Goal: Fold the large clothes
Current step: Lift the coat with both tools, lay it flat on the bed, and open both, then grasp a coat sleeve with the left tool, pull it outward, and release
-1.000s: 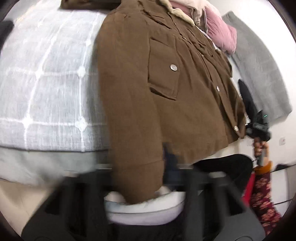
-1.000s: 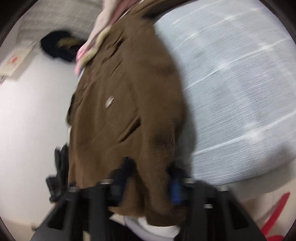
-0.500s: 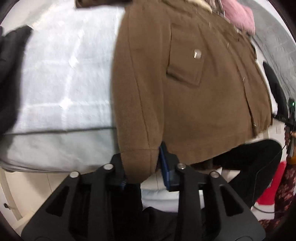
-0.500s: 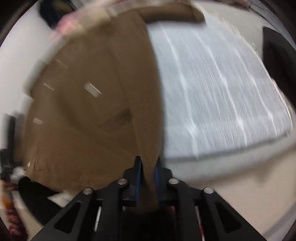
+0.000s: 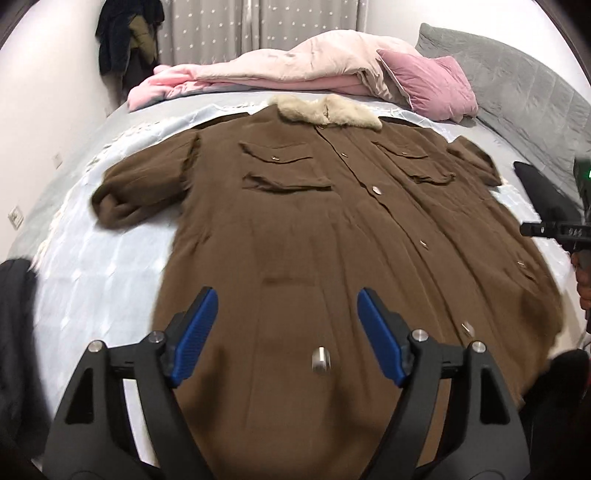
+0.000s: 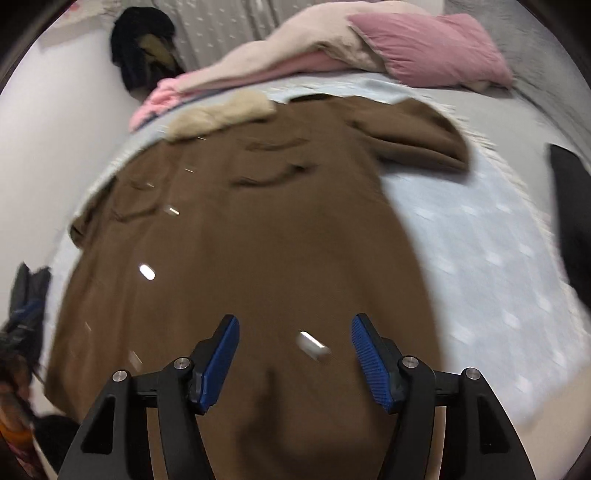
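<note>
A large brown coat (image 5: pixel 332 240) with a pale fur collar (image 5: pixel 328 110) lies spread front-up on the bed, collar at the far end and sleeves out to both sides. My left gripper (image 5: pixel 286 306) hovers over the coat's lower left part, its jaws opening with only the flat cloth below them. In the right wrist view the same coat (image 6: pixel 258 240) fills the middle, blurred. My right gripper (image 6: pixel 295 332) hangs over the lower right part near the hem, jaws opening, nothing pinched between the blue pads. The right gripper also shows at the right edge of the left wrist view.
The bed has a light blue checked cover (image 5: pixel 92 258). A pink duvet (image 5: pixel 295 66) and a pink pillow (image 5: pixel 428 81) lie at the head. A dark garment (image 5: pixel 14 332) lies at the bed's left side, another (image 6: pixel 569 206) at the right. Dark clothes (image 5: pixel 125 33) hang by the curtain.
Both grippers let go of the coat's lower edges, which they were pinching, and opened. Both rose and tilted up, and the whole coat now lies spread on the bed.
</note>
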`<state>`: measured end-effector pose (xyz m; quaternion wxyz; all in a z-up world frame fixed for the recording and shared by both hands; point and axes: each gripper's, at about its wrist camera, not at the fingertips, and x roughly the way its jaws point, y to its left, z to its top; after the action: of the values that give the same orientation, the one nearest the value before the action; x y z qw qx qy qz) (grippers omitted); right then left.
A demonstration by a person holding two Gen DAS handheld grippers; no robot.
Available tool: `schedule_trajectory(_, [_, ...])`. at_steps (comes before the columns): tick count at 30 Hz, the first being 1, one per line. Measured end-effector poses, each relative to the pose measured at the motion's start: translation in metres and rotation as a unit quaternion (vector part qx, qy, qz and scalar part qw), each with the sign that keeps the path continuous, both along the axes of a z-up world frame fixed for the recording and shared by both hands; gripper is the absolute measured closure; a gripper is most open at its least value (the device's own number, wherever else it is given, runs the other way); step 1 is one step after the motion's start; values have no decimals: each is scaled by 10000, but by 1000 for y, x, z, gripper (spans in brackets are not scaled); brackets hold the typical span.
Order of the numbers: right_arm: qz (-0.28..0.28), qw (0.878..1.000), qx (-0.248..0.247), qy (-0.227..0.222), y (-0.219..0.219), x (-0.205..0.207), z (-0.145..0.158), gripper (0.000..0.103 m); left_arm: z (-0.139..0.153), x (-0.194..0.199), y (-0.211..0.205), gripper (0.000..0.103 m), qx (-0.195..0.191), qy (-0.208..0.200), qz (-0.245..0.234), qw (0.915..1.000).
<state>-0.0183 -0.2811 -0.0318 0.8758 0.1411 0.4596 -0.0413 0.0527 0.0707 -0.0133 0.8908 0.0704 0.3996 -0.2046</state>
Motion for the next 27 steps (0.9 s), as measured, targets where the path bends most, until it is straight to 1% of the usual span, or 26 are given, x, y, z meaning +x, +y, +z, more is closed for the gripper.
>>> schedule_trajectory(1, [16,10000,71,-45,10,20,-5,38,-12,10,-7,25,3,20,-8,10000])
schedule_trajectory(2, [12,9999,113,-67,12,29,-12,38,-30,21,-10,25,40,162,42,9999])
schedule_trajectory(3, [-27,9998,162,-75,17,42,-20,38,-38,24,-7,25,96,325,109,9994])
schedule_trajectory(4, [-96,9998,160,-43,22,50,-28,38,-59,30,-5,24,256,711,193,9970])
schedule_trajectory(5, [-161,9998,133,15,20,56,-38,38,-67,25,1,24,194,748,144,9969])
schedule_trajectory(6, [-218,9997,94,100,18,60,-50,38,-64,18,6,24,136,668,79,9976])
schedule_trajectory(7, [-229,9995,43,190,20,63,-64,38,-60,11,10,24,224,899,-117,9956])
schedule_trajectory(8, [-152,9998,-49,112,22,60,-70,38,-57,6,13,24,310,1092,-307,9931])
schedule_trajectory(9, [-55,9997,-226,16,25,58,-72,37,-51,-1,18,24,384,1281,-549,9895])
schedule_trajectory(10, [-13,9989,-452,138,31,60,-69,37,-46,-7,24,24,475,1385,-703,9867])
schedule_trajectory(11, [-7,9981,-566,259,36,63,-66,36,-42,-10,29,24,596,1373,-743,9859])
schedule_trajectory(12, [27,9977,-599,326,41,65,-61,33,-33,-11,37,24,852,1179,-638,9873])
schedule_trajectory(14, [216,9983,-478,254,49,68,-53,32,-17,-1,48,24,1127,834,-423,9892])
schedule_trajectory(16, [356,9984,-378,237,59,74,-47,32,-3,17,57,24,1227,563,-144,9907])
schedule_trajectory(18, [405,9987,-262,193,66,79,-43,32,9,39,65,24,1199,409,147,9918])
schedule_trajectory(19, [443,9987,-172,159,70,81,-41,32,15,57,67,24,1115,364,269,9927])
schedule_trajectory(22, [513,9986,-92,132,79,90,-36,32,25,98,68,24,1043,226,495,9931])
schedule_trajectory(24, [475,9987,-124,125,81,93,-36,32,25,126,54,24,1110,166,548,9922])
schedule_trajectory(26, [438,9988,-177,142,84,98,-36,32,17,161,38,24,1147,186,656,9911])
schedule_trajectory(27, [420,9988,-209,147,83,100,-36,32,13,171,31,24,1172,193,696,9905])
